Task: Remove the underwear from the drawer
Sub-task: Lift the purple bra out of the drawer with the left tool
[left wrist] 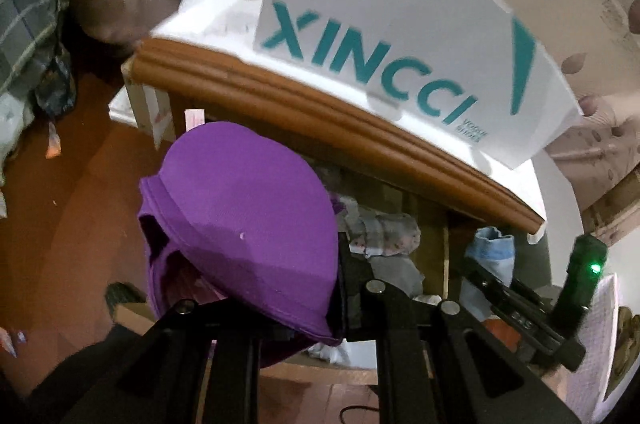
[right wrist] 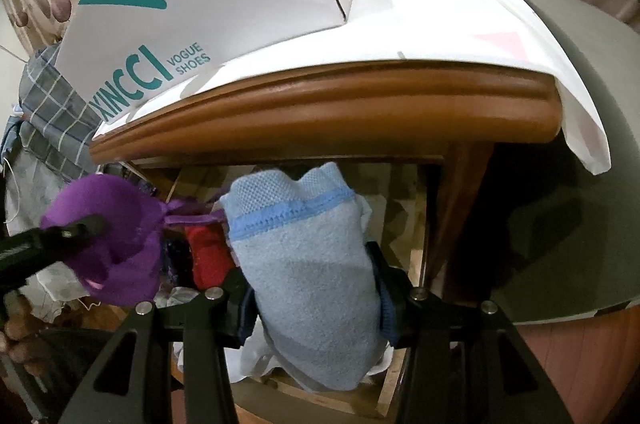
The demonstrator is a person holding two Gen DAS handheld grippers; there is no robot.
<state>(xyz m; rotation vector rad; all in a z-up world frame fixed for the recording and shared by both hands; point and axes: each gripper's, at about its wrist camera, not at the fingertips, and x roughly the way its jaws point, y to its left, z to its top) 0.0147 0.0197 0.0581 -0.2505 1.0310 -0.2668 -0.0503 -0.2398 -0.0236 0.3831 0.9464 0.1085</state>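
A purple underwear piece [left wrist: 240, 224] hangs from my left gripper [left wrist: 340, 288], which is shut on its edge, lifted clear above the open drawer [left wrist: 434, 248]. In the right wrist view the same purple piece [right wrist: 116, 252] sits at the left with the left gripper [right wrist: 92, 222] on it. My right gripper [right wrist: 312, 288] is shut on a light blue knitted garment [right wrist: 312, 256] over the drawer [right wrist: 384, 396]. From the left wrist view the right gripper [left wrist: 480, 264] and its blue garment [left wrist: 492, 248] show at the right. A red garment [right wrist: 208, 252] lies in the drawer.
The drawer sits under a brown wooden table edge [right wrist: 320, 96] covered with a white patterned cloth [right wrist: 460, 16]. A white shoe box [left wrist: 380, 24] stands on top. Grey and floral clothes [left wrist: 384, 232] fill the drawer. A checked fabric [left wrist: 28, 16] lies at the left over a reddish floor [left wrist: 72, 204].
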